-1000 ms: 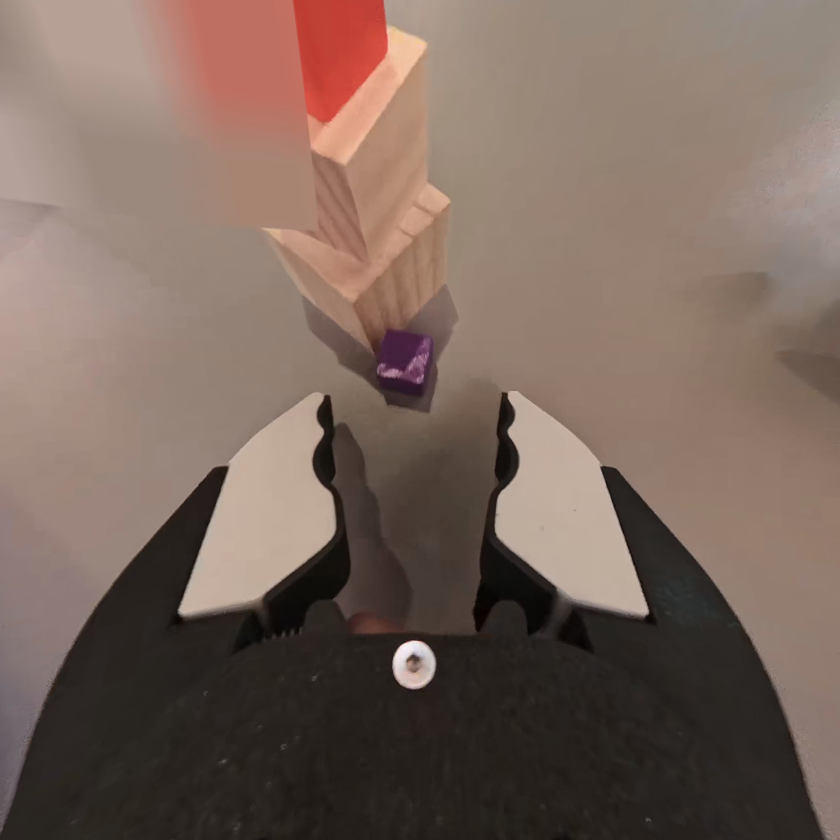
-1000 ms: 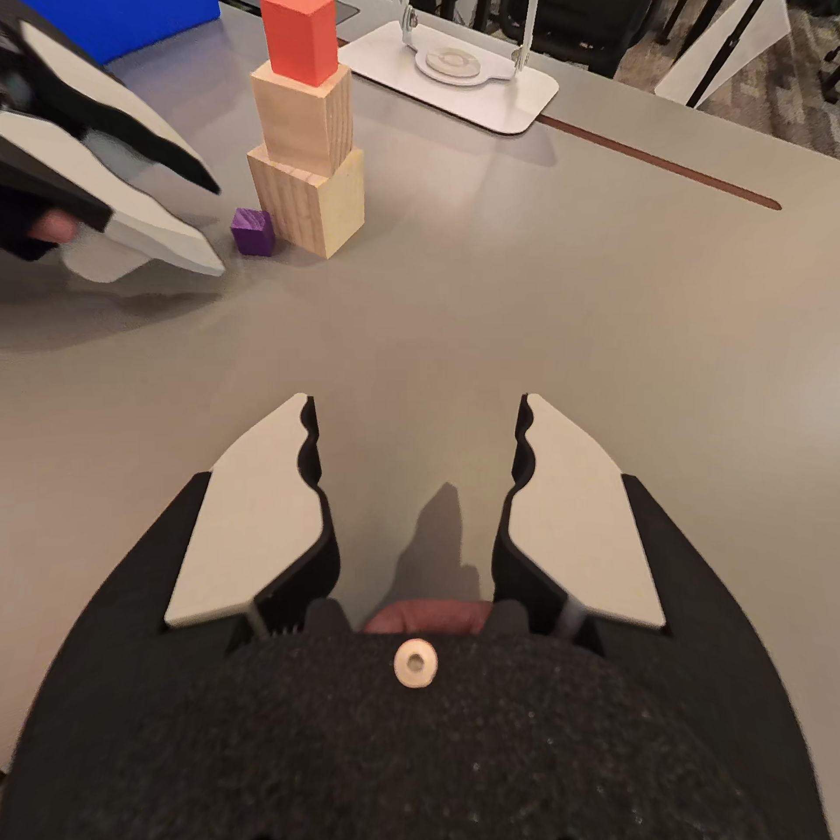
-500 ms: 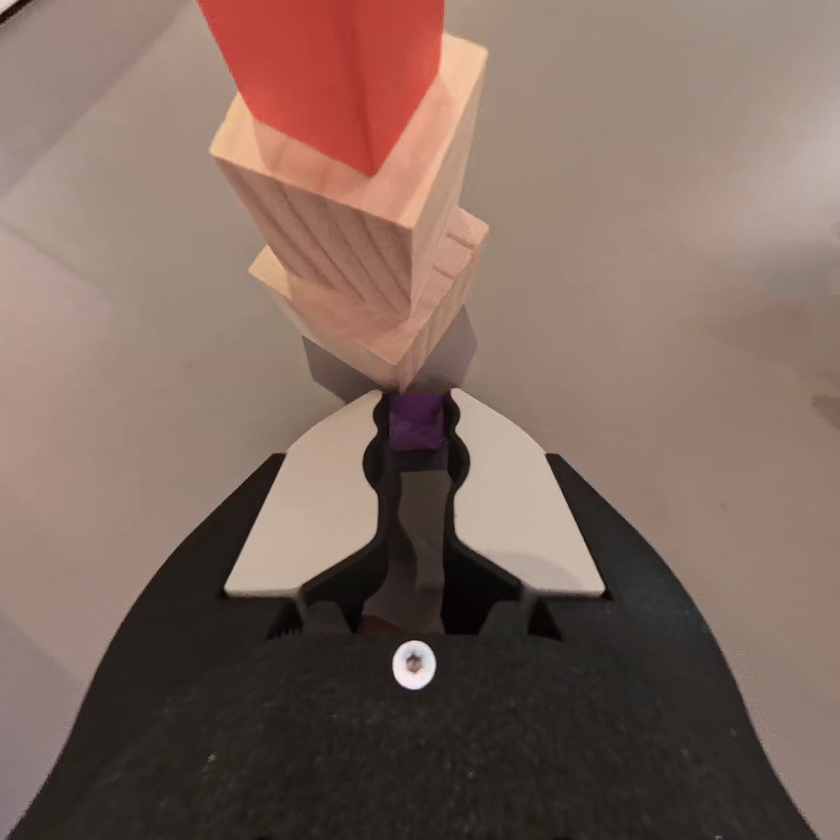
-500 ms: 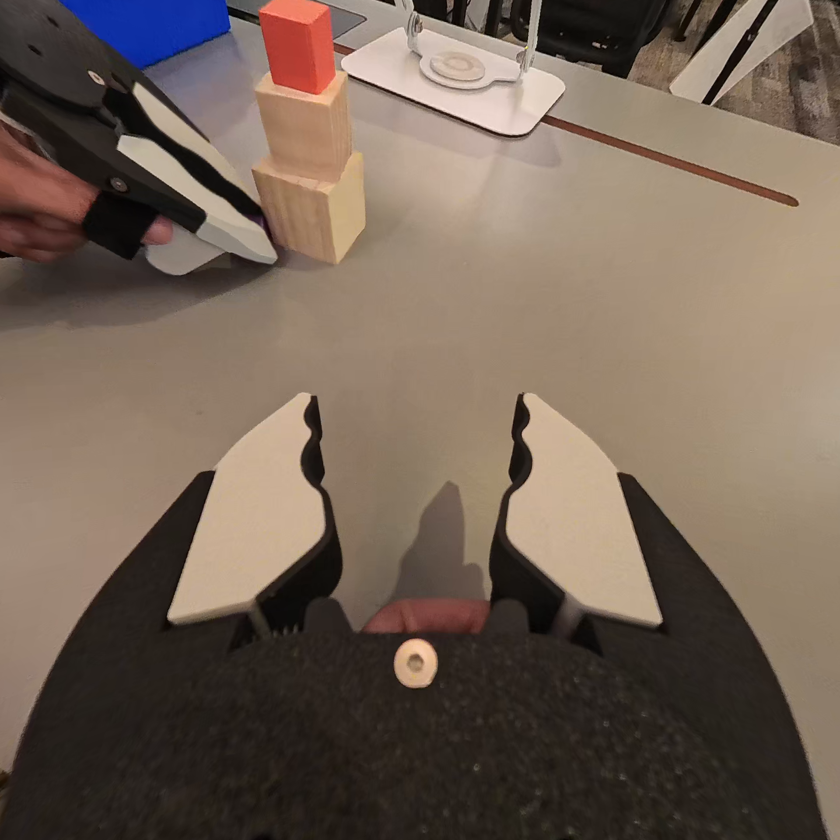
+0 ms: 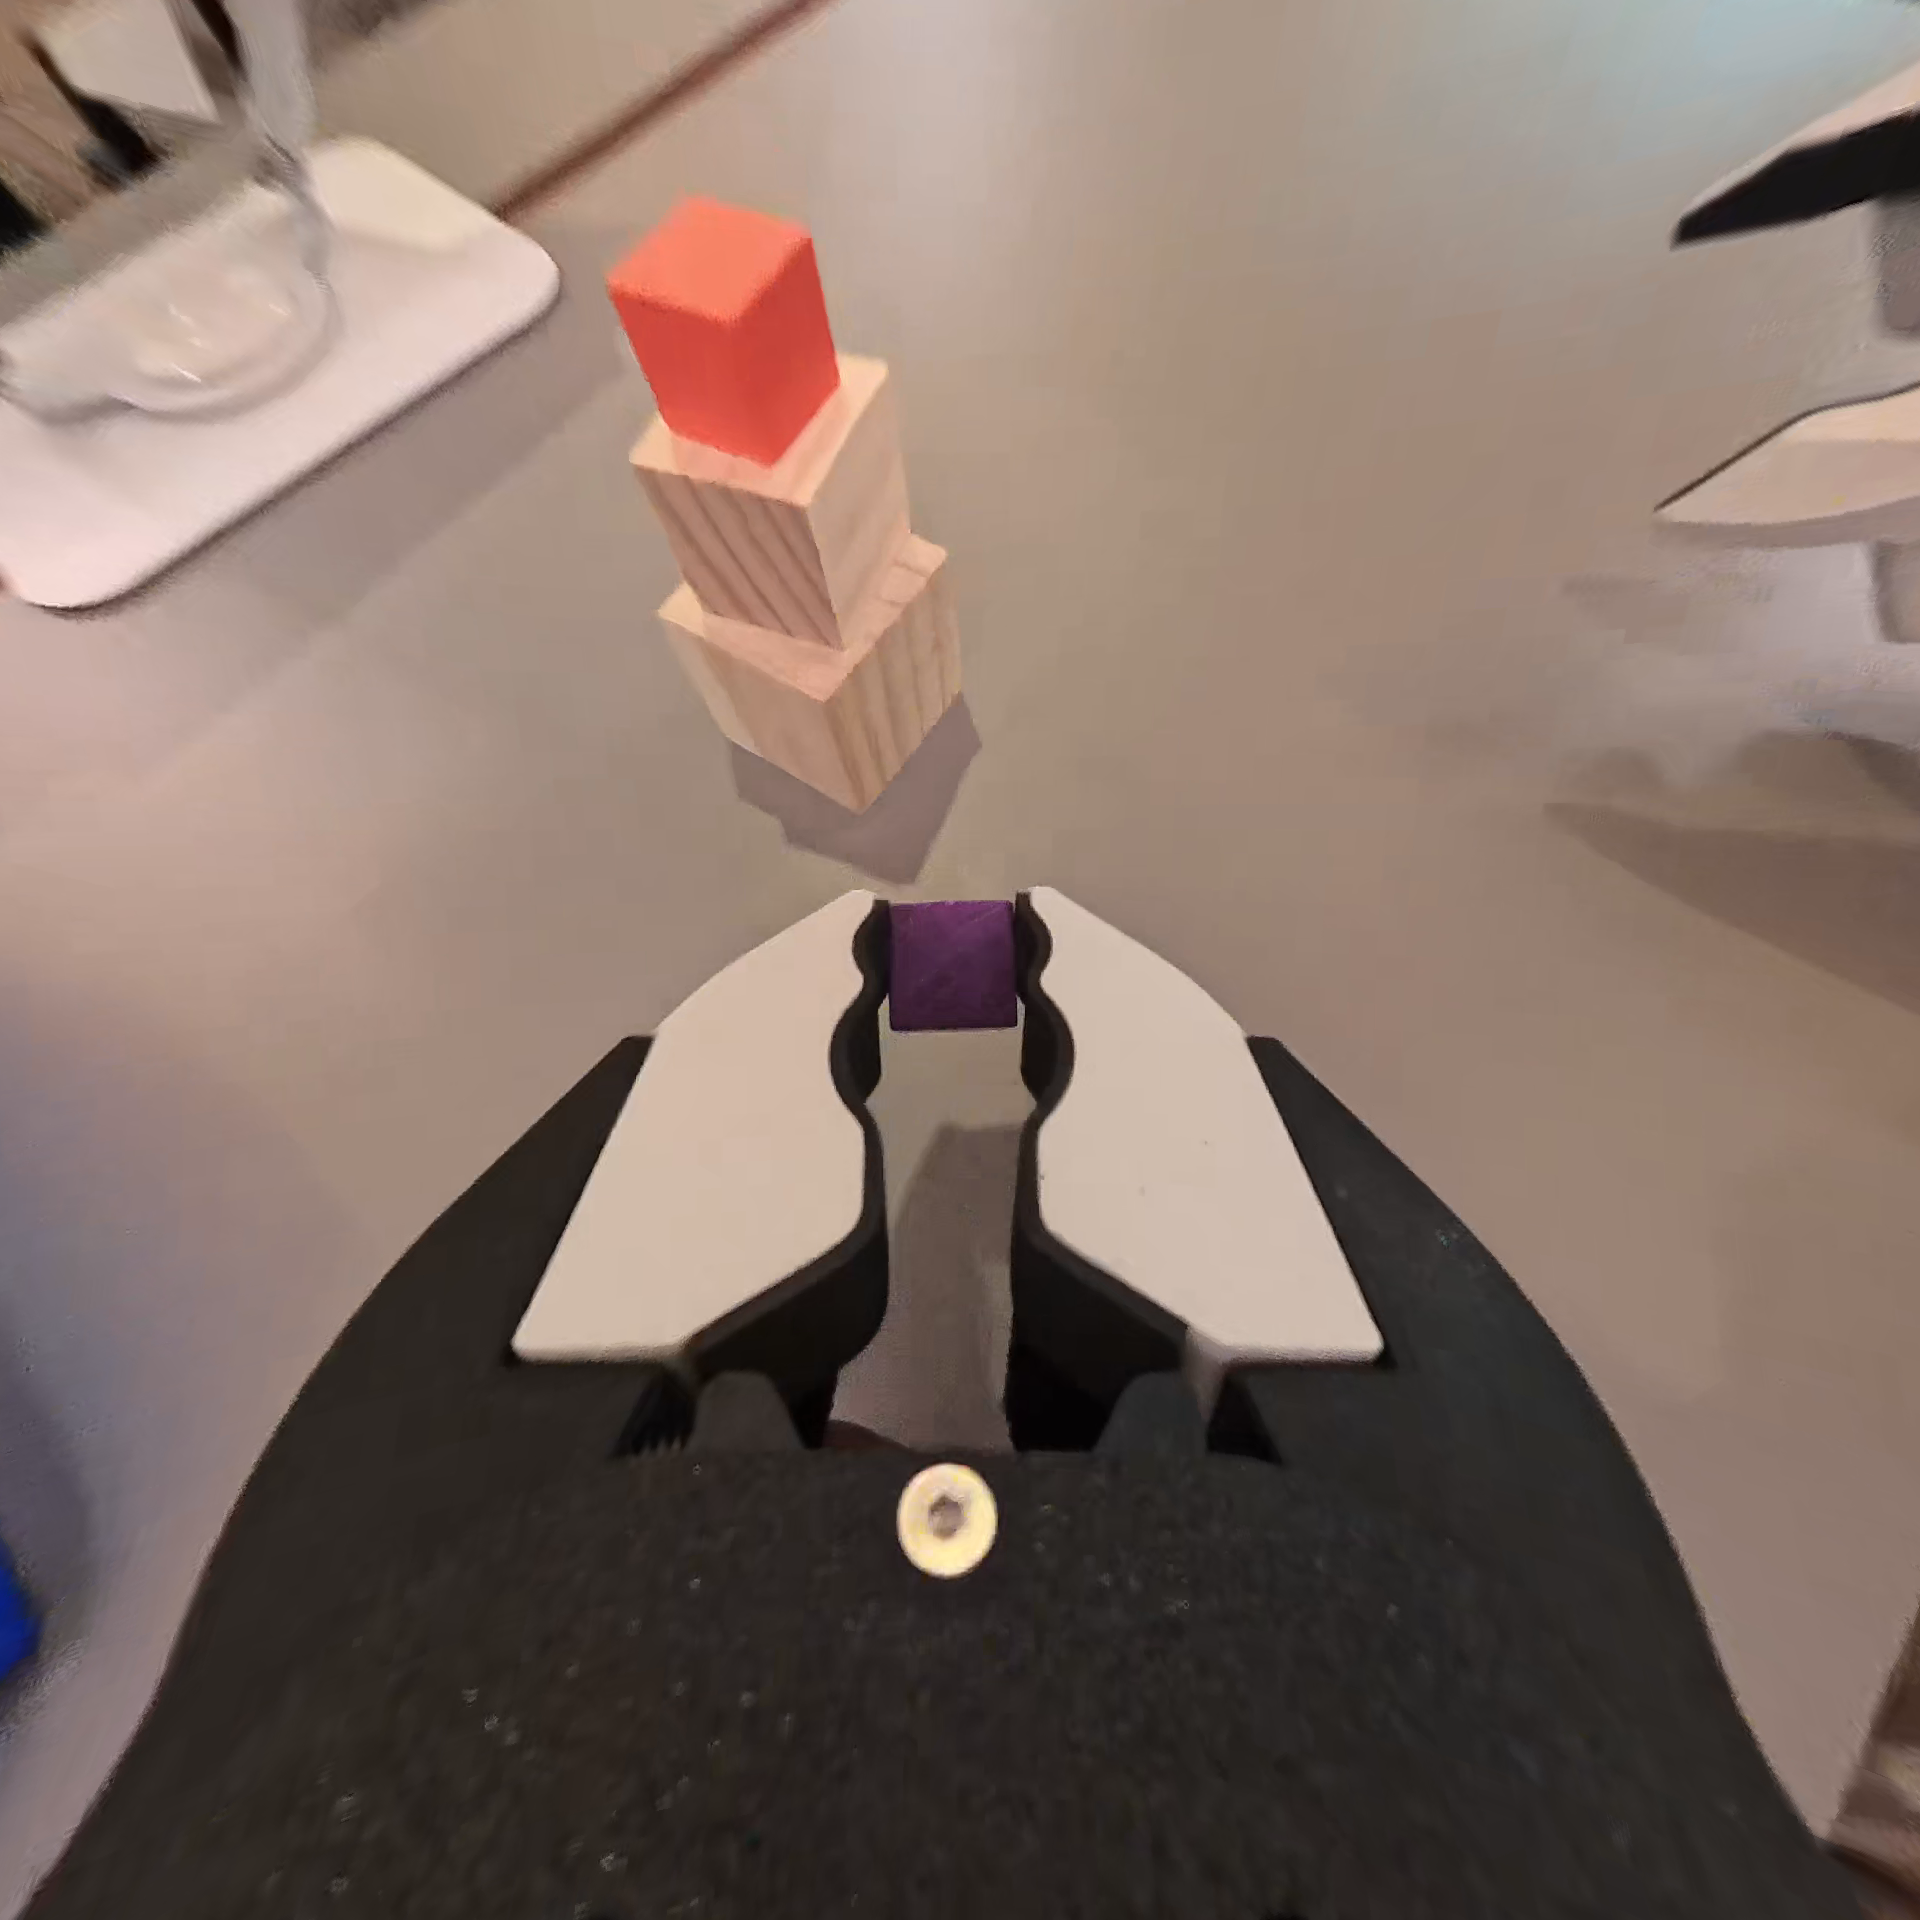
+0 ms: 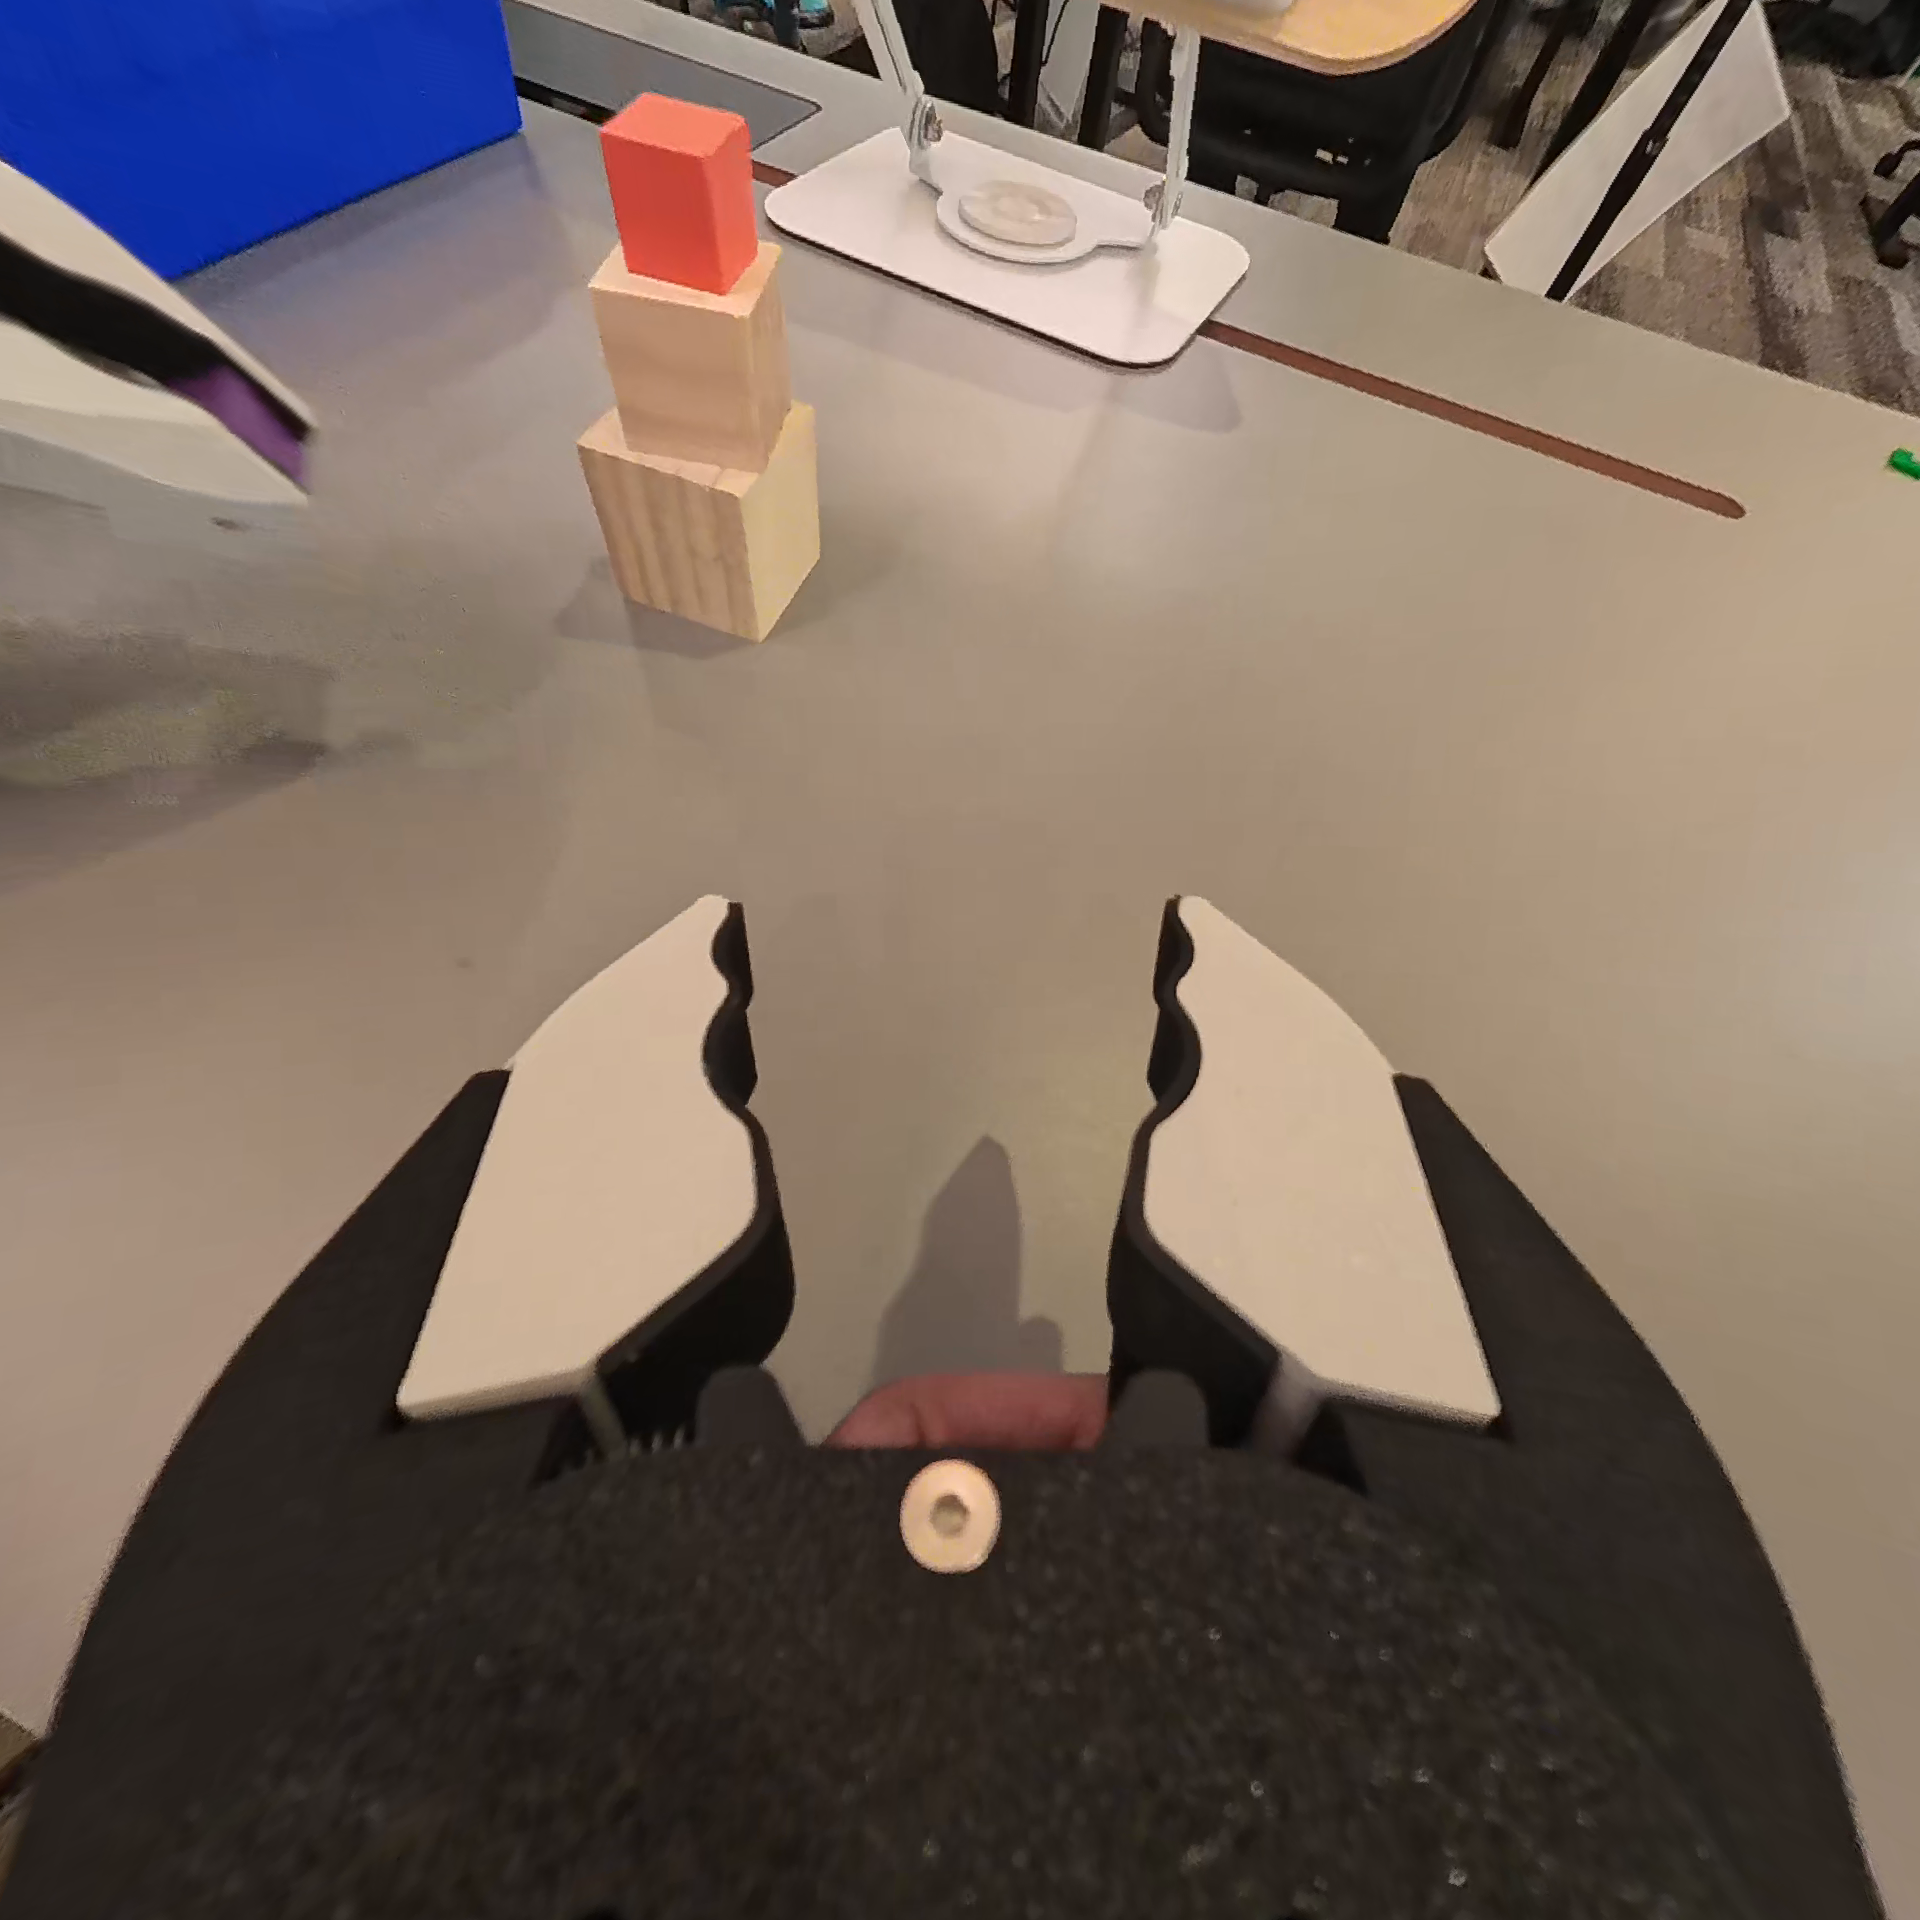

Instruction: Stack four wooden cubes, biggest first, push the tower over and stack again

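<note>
While it waits to go on top as the fourth and smallest piece, a small purple cube (image 5: 952,964) is pinched between the tips of the left tongs (image 5: 952,971), which are closed down to just its width; a flat face sits against each fingertip, probably so it stays level for setting down. In the left wrist view it floats in the centre, lifted clear of the grey worktop (image 5: 1351,520).

Ahead of it, toward 12 o'clock, stands the part-built tower: a large pale wooden cube (image 5: 831,691) on the worktop, a smaller pale cube (image 5: 784,520) on that, twisted a little out of line, and an orange-red block (image 5: 727,343) on top. Judging by the order, biggest is lowest, so only the purple piece is missing.

The right tongs (image 6: 951,966) hold nothing and stand wide apart, hovering low over bare worktop well back from the tower, apparently keeping out of the way. From the right wrist view the tower is at 11 o'clock.

Further out, a white flat-based stand (image 6: 1013,249) sits at 12 o'clock beyond the tower, and a blue box (image 6: 249,104) lies at 10 o'clock.
</note>
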A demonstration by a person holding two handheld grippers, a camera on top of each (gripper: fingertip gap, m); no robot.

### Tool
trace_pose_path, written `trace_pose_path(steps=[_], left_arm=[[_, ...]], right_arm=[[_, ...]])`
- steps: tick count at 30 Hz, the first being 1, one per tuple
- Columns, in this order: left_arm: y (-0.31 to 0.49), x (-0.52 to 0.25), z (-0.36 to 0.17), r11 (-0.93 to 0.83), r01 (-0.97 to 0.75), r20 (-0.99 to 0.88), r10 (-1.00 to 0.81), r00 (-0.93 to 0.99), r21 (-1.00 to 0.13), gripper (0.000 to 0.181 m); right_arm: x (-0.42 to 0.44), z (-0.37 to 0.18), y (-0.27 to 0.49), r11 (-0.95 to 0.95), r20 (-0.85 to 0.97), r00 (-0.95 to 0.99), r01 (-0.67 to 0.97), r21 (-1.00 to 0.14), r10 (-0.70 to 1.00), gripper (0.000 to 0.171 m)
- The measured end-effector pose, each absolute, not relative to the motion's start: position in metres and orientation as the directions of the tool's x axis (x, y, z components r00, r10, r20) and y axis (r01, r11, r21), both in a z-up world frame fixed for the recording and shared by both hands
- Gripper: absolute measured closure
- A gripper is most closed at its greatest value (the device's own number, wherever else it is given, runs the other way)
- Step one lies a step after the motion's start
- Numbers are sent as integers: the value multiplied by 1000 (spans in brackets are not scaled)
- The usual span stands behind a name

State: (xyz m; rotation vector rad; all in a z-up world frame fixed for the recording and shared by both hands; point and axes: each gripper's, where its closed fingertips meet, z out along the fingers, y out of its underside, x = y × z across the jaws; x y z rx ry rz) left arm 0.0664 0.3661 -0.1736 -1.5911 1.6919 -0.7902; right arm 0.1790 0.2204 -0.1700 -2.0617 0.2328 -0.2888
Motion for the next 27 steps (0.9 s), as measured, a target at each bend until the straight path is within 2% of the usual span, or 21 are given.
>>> trace_pose_path(steps=[6, 13, 20, 27], left_arm=[[357, 19, -153, 11, -482, -76, -990, 117, -876, 159], [355, 18, -147, 11, -475, -72, -991, 109, -880, 159], [369, 77, -99, 228, -494, -166, -972, -167, -839, 159], [377, 139, -80, 397, -515, -105, -857, -505, -760, 159]], right_arm=[[177, -175, 220, -496, 125, 951, -34, -868, -284, 97], [173, -175, 218, -502, 132, 948, -32, -864, -288, 97], [174, -175, 217, -501, 131, 951, -29, -865, -281, 99], [174, -173, 218, -492, 126, 953, -26, -870, -274, 100]])
